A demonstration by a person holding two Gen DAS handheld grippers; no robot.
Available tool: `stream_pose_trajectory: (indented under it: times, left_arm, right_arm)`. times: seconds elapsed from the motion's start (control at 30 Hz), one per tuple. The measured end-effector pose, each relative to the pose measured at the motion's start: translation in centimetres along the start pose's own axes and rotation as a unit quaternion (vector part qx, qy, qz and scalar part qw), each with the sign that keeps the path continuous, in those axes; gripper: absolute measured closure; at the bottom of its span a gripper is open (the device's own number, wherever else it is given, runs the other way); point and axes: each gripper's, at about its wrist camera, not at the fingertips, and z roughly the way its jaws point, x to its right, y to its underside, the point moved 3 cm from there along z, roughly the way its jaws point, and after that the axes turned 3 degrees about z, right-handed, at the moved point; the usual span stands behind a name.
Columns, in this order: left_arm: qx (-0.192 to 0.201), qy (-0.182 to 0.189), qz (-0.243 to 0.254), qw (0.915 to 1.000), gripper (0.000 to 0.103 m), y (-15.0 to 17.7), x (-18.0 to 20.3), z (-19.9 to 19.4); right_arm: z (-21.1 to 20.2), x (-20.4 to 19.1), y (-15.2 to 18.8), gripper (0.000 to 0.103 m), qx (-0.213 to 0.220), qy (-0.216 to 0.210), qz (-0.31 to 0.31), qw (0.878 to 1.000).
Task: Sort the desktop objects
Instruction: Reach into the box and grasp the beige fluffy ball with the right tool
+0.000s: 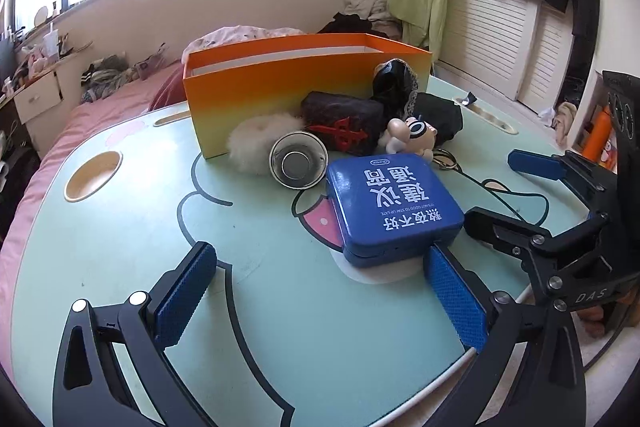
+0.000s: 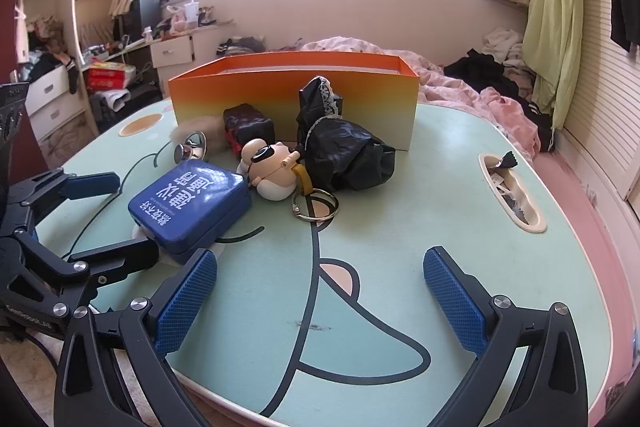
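Observation:
A blue tin (image 1: pixel 394 205) (image 2: pixel 190 203) with white lettering lies flat on the pale green table (image 1: pixel 120 227). My left gripper (image 1: pixel 320 287) (image 2: pixel 106 221) is open wide just before it. Its right fingertip (image 1: pixel 440 263) is at the tin's near corner, and nothing lies between the pads. My right gripper (image 2: pixel 320 291) (image 1: pixel 516 197) hovers open and empty over the table's near edge, right of the tin. Behind the tin stands an open orange box (image 1: pixel 280 87) (image 2: pixel 292 91).
In front of the box lie a fluffy white ball (image 1: pixel 256 143), a small metal bowl (image 1: pixel 298 161), a dark block with a red mark (image 1: pixel 340 119), a toy figure in sunglasses (image 2: pixel 272 167), black lace-trimmed cloth (image 2: pixel 344 151) and a key ring (image 2: pixel 316 205). A bed lies beyond.

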Motion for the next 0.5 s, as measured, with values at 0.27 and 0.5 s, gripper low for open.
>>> stream_pose_trajectory:
  times: [0.27, 0.5]
  left_arm:
    - [0.008, 0.003, 0.0, 1.0, 0.0, 0.2, -0.2, 0.2]
    - [0.01, 0.005, 0.0, 0.9999, 0.0, 0.3, 0.0, 0.2]
  right_arm:
    - [-3.5, 1.9, -9.0, 0.0, 0.06, -0.048, 0.069, 0.995]
    - [6.4, 2.4, -17.8, 0.003, -0.021, 0.044, 0.072, 0.996]
